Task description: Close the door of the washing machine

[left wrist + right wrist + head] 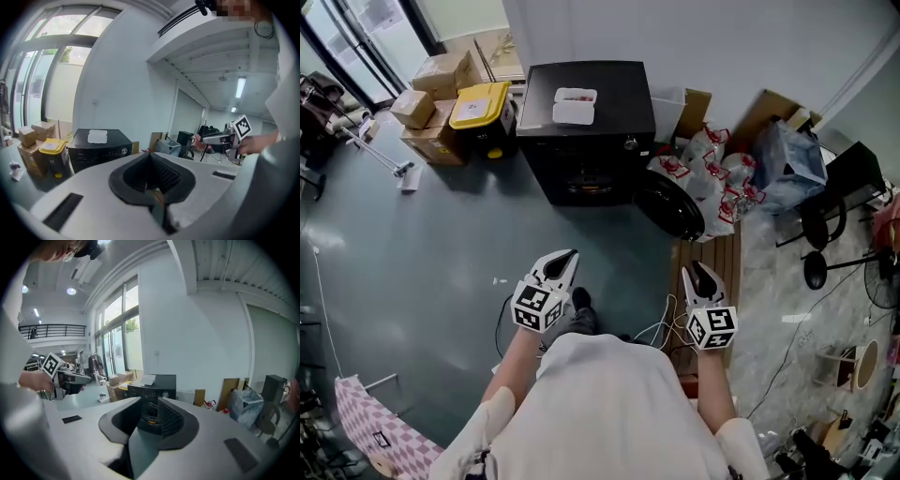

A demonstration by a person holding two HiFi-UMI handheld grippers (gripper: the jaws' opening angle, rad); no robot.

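Black and boxy, the front-loading washing machine (581,141) stands by the wall ahead of us, its round dark door (670,204) hanging open to the right. Our left gripper (567,258) is pressed together on nothing; our right gripper (698,272) is spread and empty, probably readied to push the door.
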